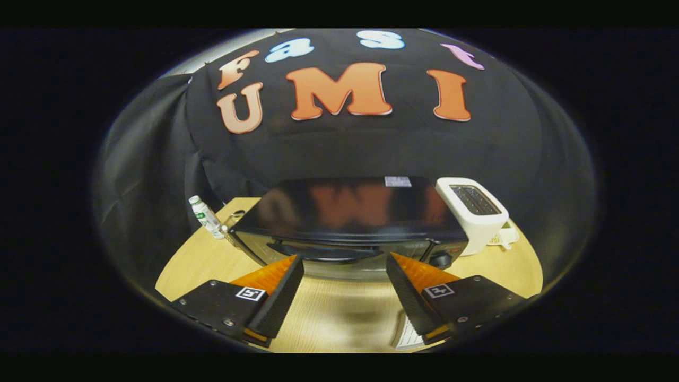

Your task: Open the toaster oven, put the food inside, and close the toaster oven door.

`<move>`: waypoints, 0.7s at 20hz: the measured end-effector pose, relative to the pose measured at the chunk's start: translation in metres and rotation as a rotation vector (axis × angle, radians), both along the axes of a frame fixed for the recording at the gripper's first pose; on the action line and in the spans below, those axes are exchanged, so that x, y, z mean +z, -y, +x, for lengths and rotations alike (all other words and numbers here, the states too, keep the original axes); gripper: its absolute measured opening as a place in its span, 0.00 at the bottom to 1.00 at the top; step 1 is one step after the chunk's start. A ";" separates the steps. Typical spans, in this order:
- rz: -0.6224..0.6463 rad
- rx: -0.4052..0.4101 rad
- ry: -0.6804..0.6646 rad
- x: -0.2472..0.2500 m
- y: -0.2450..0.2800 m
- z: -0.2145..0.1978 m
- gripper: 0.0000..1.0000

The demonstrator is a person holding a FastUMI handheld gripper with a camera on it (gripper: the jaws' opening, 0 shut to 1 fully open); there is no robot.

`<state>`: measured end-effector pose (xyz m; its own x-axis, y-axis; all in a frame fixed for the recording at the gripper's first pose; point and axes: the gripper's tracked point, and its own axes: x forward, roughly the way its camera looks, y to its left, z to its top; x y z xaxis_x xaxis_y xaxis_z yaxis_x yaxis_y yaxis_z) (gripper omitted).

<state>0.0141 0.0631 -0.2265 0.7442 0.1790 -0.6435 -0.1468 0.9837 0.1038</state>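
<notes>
The toaster oven (pixel 347 223) stands just ahead of the gripper (pixel 345 262), a wide black box with a glossy top that mirrors the wall behind it. Its front door is shut, with a dark bar handle (pixel 323 250) running across the upper part of the door, straight beyond the gap between the fingers. A knob (pixel 440 260) sits at the front on the right side, just past the right finger. The gripper is spread wide with nothing between its fingers; the tips hang close to the oven front, and whether they touch it cannot be told. Beyond the right finger, beside the oven, stands a white slot toaster (pixel 477 212). Beyond the left finger a small white bottle (pixel 206 216) stands on the wooden desk (pixel 339 313).
</notes>
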 end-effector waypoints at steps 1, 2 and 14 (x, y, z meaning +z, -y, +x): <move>-0.001 0.005 0.046 0.016 0.003 0.004 0.94; 0.001 0.009 0.094 0.033 0.006 0.007 0.95; 0.034 -0.015 0.519 0.201 0.047 0.020 0.97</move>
